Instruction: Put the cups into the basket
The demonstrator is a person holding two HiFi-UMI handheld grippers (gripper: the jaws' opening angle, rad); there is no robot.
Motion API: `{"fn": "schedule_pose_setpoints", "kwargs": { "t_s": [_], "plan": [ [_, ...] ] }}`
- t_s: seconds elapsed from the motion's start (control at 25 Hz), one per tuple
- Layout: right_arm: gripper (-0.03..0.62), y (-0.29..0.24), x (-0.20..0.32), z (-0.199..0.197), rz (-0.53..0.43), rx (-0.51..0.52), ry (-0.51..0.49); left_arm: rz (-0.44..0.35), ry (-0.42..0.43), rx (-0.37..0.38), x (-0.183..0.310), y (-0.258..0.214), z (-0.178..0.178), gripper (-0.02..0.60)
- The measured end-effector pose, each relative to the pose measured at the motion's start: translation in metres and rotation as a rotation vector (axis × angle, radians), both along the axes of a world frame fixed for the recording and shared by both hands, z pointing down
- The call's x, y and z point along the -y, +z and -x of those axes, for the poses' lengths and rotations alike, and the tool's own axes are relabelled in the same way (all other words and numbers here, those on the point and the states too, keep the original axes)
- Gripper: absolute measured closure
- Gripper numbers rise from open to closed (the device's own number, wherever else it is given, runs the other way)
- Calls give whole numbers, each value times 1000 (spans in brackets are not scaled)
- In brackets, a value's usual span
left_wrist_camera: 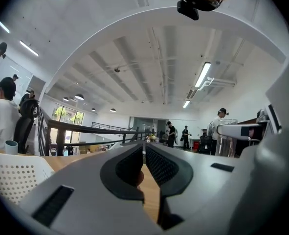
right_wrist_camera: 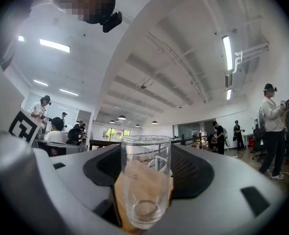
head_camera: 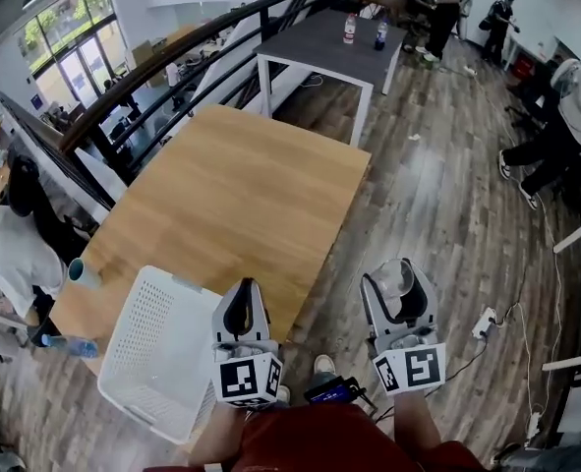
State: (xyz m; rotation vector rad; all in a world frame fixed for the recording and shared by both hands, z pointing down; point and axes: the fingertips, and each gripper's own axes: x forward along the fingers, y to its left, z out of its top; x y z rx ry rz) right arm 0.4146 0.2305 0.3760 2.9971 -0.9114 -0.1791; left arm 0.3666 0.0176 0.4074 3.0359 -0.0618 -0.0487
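Right gripper view settles the grip: a clear glass cup is clamped upright between the jaws of the right gripper, rim up, with nothing inside. In the head view that gripper is held off the near edge of the wooden table, over the floor, so the cup isn't at the basket yet. The white basket is set on the table's near left corner, and nothing is seen in it. Just beside it is the left gripper, jaws pressed together with nothing between them.

The carry-over is probably the step in hand. Glass is slick, so the cup is best kept upright and moved slowly. It should be lifted over the basket wall and lowered until the base is down, and only then let go.

The left gripper is parked between cup and basket, so it should be pulled aside or passed over.

Other stuff: a teal cup is stood near the table's left edge close to the basket, likely the next one. A water bottle is seen lower left; what it lies on can't be told. Farther off, a grey table and people can be made out.
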Motion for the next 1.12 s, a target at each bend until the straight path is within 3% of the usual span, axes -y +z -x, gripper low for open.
{"fn": "schedule_pose_setpoints", "kwargs": {
  "t_s": [0.56, 0.88, 1.12],
  "plan": [
    [309, 1, 9, -72, -46, 11, -158, -28, -148, -3, -3, -10, -37, 558],
    [309, 0, 58, -83, -54, 11, -337, -36, -333, -7, 29, -14, -10, 558],
    [309, -5, 120, -64, -71, 6, -531, -47, -520, -17, 62, -22, 41, 558]
  ]
}}
